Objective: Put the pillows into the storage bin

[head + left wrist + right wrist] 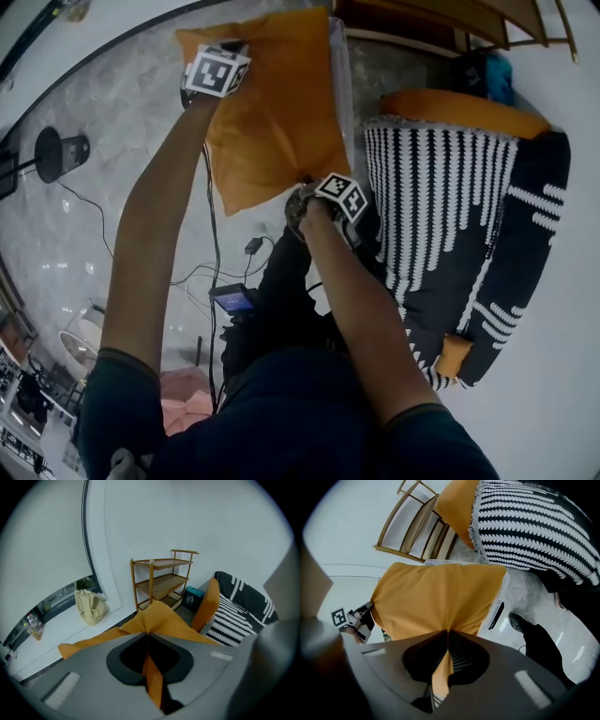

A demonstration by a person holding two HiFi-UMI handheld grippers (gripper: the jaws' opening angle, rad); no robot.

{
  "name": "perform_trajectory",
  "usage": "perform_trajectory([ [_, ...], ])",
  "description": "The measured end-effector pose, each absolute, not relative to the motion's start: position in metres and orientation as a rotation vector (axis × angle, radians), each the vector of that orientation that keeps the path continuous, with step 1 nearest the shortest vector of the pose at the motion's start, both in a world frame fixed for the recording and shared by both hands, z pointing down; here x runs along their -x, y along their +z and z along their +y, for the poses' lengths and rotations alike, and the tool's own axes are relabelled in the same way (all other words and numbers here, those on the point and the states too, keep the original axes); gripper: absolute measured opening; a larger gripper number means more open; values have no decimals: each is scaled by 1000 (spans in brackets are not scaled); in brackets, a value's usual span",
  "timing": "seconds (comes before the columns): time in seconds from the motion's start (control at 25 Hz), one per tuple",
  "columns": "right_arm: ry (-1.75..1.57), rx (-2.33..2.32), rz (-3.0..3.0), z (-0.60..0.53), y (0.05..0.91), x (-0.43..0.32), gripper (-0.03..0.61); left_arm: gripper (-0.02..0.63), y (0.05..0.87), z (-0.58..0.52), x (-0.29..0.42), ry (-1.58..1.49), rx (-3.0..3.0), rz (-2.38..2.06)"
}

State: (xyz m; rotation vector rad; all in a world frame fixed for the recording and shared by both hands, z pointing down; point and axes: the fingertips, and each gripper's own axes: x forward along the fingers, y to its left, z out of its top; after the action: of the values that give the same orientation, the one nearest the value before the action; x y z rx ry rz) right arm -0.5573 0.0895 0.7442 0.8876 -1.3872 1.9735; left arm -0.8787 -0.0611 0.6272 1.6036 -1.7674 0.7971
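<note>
Only left gripper view shows bag (90,606) beyond pillow (159,620).

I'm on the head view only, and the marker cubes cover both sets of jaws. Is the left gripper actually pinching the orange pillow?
Observer: Yes. The left gripper view shows the left gripper shut, with a fold of the orange pillow pinched between its jaws.
Operator: And the right one?
Observer: The right gripper is shut on another corner of the pillow, and the fabric bunches up between its jaws.
Operator: Is there anything off to the side that I'm missing?
Observer: A beige bag sits on the white ledge, left of a wooden shelf rack.
</note>
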Motion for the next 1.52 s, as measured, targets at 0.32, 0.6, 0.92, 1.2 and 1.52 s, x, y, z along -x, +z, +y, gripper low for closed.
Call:
perform_trajectory([
  [0.32,1917,-768,-1251,107,768,558,53,14,621,-85,872,848,-1730,-1769],
  [0.6,1821,-684,-1403,73,744,566,54,21,590,-89,845,810,-1810,-1781],
  [0.92,1725,-724,-1768,-6,645,547,54,21,510,-107,778,679,-1973,-1745],
  [1.2,1637,-891,-2031,-70,549,476,54,23,416,-149,702,541,-2211,-1706],
  [1.52,1458,-1141,-2241,-102,454,326,55,31,318,-184,551,437,-2499,-1553],
])
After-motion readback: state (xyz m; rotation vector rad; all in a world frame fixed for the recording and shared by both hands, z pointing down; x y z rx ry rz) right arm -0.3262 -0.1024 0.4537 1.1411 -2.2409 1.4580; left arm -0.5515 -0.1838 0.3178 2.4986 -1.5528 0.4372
